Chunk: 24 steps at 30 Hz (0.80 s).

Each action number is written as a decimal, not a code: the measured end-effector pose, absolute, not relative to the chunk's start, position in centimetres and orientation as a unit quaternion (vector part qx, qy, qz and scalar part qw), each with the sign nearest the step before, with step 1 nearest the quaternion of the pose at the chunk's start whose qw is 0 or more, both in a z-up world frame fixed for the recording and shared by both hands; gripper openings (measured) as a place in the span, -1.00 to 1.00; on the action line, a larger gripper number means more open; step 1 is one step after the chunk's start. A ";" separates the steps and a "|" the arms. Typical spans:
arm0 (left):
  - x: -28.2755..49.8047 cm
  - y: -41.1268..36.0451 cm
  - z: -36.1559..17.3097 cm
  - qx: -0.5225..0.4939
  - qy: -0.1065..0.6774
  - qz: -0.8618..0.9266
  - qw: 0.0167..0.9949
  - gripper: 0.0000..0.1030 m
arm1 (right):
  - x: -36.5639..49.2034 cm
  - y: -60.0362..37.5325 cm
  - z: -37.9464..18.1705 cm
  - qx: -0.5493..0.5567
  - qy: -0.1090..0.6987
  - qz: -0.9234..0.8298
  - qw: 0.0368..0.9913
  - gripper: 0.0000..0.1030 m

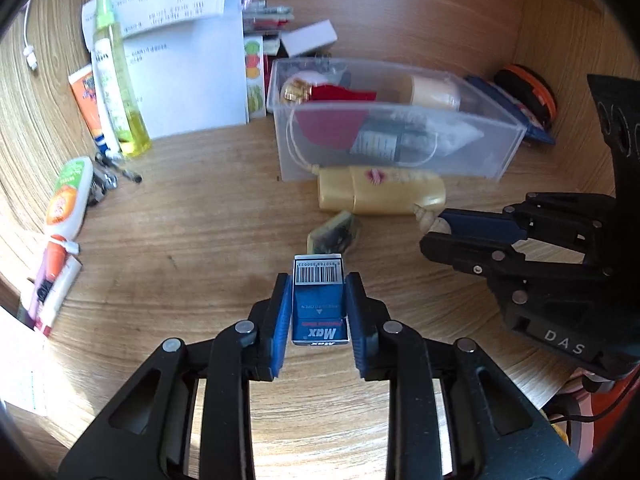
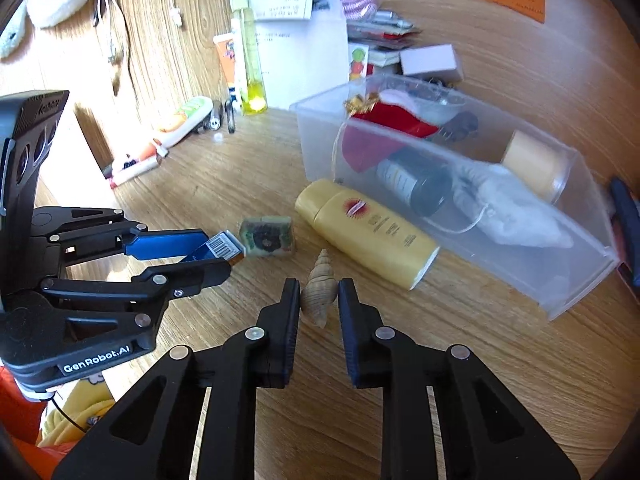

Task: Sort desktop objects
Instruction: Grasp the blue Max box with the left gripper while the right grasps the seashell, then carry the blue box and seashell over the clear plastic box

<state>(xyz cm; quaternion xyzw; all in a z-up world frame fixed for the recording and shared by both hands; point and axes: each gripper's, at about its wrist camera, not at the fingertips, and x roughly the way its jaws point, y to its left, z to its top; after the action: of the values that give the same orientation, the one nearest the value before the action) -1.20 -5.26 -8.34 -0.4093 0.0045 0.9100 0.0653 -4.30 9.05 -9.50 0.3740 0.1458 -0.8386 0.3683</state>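
My left gripper (image 1: 319,280) is shut on a small blue Max staple box (image 1: 319,300) with a barcode end, held above the wooden desk. It shows in the right wrist view (image 2: 218,250) at left. My right gripper (image 2: 319,292) is shut on a tan spiral seashell (image 2: 319,290), whose tip shows in the left wrist view (image 1: 428,218). A clear plastic bin (image 1: 400,156) ahead holds a red pouch, a dark bottle, a white bag and a cream jar. A yellow lotion bottle (image 2: 366,232) lies in front of the bin. A small green patterned block (image 2: 269,237) lies between the grippers.
At the left stand a yellow spray bottle (image 1: 120,92), an orange tube (image 1: 86,100), a white-orange tube (image 1: 68,196), keys (image 1: 106,178) and white papers (image 1: 188,76). Small boxes and packets lie behind the bin (image 2: 428,62). An orange-black disc (image 1: 528,92) sits at far right.
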 end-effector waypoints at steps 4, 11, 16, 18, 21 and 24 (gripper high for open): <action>-1.1 -5.0 -6.7 -0.390 0.011 0.918 0.070 -0.49 | -4.1 9.7 -8.3 0.360 0.139 -0.847 0.365 -0.65; -1.7 -4.3 -4.3 -0.361 0.019 0.929 0.084 -0.49 | -4.0 11.5 -5.8 0.336 0.121 -0.859 0.366 -0.65; -2.5 -3.8 -3.0 -0.347 0.023 0.933 0.088 -0.49 | -4.1 12.6 -4.0 0.316 0.121 -0.870 0.357 -0.65; -2.9 -3.5 -2.4 -0.342 0.026 0.935 0.090 -0.49 | -4.2 13.1 -3.5 0.309 0.121 -0.874 0.354 -0.65; -3.5 -2.9 -1.7 -0.335 0.029 0.937 0.091 -0.49 | -4.7 13.9 -2.6 0.300 0.118 -0.880 0.348 -0.65; -4.4 -2.4 -0.9 -0.328 0.035 0.939 0.095 -0.49 | -5.3 14.6 -2.3 0.297 0.116 -0.884 0.341 -0.65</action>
<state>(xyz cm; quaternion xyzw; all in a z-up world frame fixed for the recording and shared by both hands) -4.39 -2.35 -0.89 -0.3282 0.0353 0.9392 0.0949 -5.30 14.57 -2.27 0.2969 0.1155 -0.8843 0.3412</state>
